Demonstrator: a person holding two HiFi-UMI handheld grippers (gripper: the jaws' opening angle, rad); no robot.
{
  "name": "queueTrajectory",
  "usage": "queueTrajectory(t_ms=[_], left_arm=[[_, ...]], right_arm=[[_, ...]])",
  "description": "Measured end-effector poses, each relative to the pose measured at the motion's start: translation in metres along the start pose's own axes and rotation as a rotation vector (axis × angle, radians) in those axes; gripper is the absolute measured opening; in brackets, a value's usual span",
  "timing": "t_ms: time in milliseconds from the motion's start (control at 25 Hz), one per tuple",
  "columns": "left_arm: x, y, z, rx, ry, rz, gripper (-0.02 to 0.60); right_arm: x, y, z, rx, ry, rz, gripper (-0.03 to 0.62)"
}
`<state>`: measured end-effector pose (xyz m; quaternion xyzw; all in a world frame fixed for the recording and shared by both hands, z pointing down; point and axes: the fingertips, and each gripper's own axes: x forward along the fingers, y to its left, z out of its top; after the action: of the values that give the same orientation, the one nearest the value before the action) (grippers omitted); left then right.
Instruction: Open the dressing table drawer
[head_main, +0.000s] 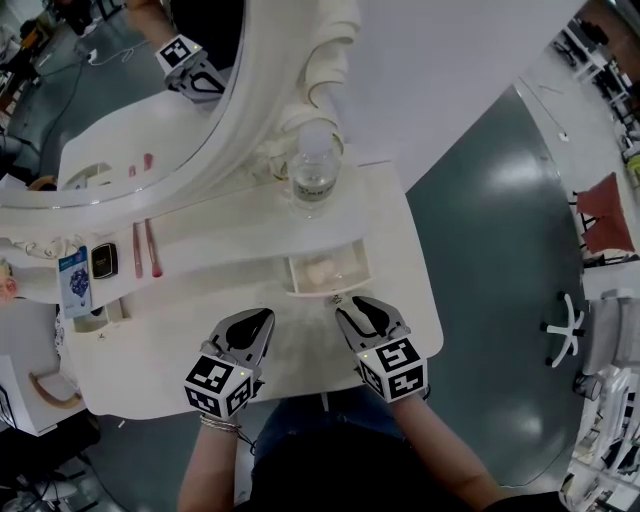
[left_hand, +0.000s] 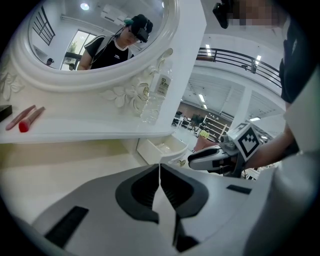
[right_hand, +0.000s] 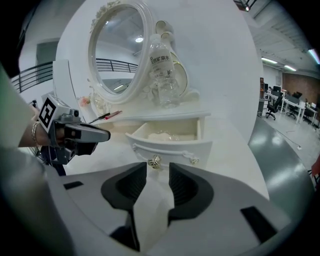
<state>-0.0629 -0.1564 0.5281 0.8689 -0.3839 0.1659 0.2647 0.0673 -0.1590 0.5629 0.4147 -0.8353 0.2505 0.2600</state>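
A: First entry, far left of the shelf (head_main: 230, 235)?
B: Blue packet (head_main: 76, 280), lying flat. A small dark piece (head_main: 104, 261) is just beside it at its 3 o'clock; I cannot tell what it is. Then two pink sticks (head_main: 146, 249), flat, side by side.

A: Behind those?
B: Oval mirror (head_main: 120, 130), white carved frame, upright at the shelf's 12 o'clock. Clear water bottle (head_main: 313, 172), upright, at the right foot of the frame.

A: The drawer?
B: Drawer (head_main: 322, 291), white, under the shelf at the bottle's 6 o'clock, pulled out. The contents are pale and cannot be identified. There is a small metal knob (right_hand: 154, 161) on its front.

A: Grippers?
B: Left gripper (head_main: 263, 318) is over the bare dressing table top (head_main: 150, 350), at the drawer's 8 o'clock, near but not touching. Its jaws are pressed together with nothing between them. Right gripper (head_main: 357, 308) is just short of the drawer front, at its 6 o'clock. Its jaws are spread, and the knob sits just ahead of the gap with the pads off it.

A: Off the table?
B: White star-shaped base (head_main: 565, 325) on the grey floor (head_main: 500, 220), at 3 o'clock.
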Motion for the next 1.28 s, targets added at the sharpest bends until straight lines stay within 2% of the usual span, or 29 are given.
queueTrajectory(t_ms=[480,1280], left_arm=[[-0.005,-0.008,0.018,0.005,-0.030,0.011,0.020],[-0.021,-0.011,0.064,0.034,-0.105,0.024,0.018]], right_arm=[[-0.025,0.004,0.024,-0.015,-0.045,0.068,0.051],[-0.060,0.015,0.104,-0.111,-0.191,0.166,0.020]])
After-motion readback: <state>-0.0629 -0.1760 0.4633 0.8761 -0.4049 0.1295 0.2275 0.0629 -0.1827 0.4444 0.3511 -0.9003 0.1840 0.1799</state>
